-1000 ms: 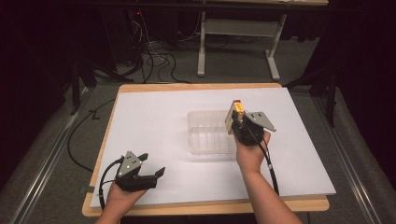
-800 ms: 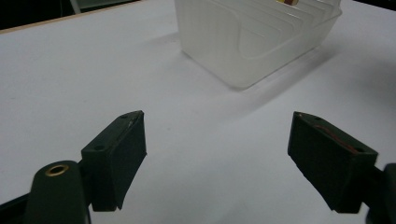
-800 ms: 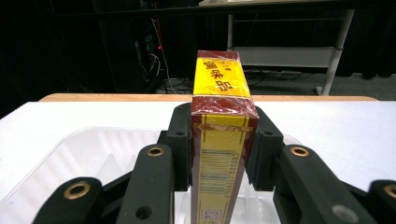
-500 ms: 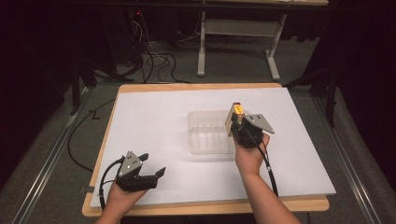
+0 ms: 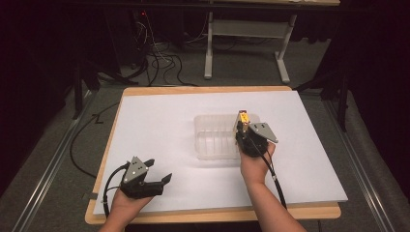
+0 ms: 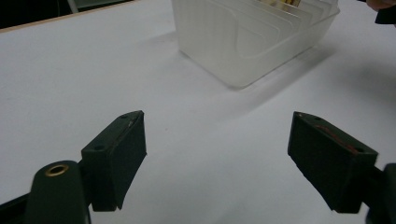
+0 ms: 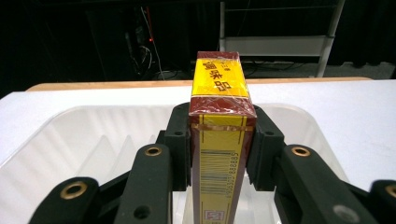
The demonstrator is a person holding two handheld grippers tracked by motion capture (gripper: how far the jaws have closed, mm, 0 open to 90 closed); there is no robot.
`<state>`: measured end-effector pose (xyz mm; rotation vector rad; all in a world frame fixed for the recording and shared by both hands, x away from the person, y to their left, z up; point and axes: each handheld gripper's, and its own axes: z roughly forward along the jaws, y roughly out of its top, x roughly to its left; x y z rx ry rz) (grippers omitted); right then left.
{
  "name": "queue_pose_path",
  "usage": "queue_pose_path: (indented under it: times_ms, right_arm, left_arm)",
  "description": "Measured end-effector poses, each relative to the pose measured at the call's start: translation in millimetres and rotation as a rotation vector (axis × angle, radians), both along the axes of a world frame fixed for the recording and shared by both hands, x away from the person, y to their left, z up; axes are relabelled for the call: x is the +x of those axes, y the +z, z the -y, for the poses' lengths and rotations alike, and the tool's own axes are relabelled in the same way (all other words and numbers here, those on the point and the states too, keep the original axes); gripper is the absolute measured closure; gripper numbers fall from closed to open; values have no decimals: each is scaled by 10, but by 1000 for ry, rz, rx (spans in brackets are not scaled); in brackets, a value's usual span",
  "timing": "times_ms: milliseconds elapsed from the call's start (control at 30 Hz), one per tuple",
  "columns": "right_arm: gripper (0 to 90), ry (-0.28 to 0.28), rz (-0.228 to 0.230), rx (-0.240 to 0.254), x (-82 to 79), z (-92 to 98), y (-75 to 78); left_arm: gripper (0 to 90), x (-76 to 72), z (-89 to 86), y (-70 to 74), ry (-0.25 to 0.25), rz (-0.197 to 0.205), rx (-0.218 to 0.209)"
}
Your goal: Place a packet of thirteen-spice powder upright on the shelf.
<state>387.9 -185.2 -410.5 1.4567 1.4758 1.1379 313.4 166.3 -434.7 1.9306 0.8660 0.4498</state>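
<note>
Black jaws of the right tool [image 7: 218,140] squeeze a yellow and red box [image 7: 219,135], holding it upright just above the clear tray [image 5: 212,145]. I think the box is being put into a slot of that tray. Next, lower it straight between the ribs, then let go. Well away from the tray, the left tool [image 5: 157,180] waits with jaws wide and nothing in them, low over the bench [image 5: 159,121].

A lab or recording studio is showing here: black curtains are hanging beyond the right gripper [image 5: 244,126], cables [image 5: 159,58] are sprawling over grey carpet, white paper [image 5: 159,121] is covering the table beneath it.
</note>
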Motion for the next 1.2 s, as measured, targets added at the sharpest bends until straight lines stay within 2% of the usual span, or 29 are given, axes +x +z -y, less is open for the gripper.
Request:
queue_pose_path:
  times_ms: [700,967,1200]
  right_arm:
    - [629,29,-44,11,24,-28,-232]
    - [594,54,-50,24,29,-21,-230]
    - [524,81,-58,27,45,-11,-233]
  left_arm:
    - [201,-1,1,1,1,0,-5]
    - [201,0,2,1,-2,-1,0]
    - [201,2,2,0,-2,-1,-1]
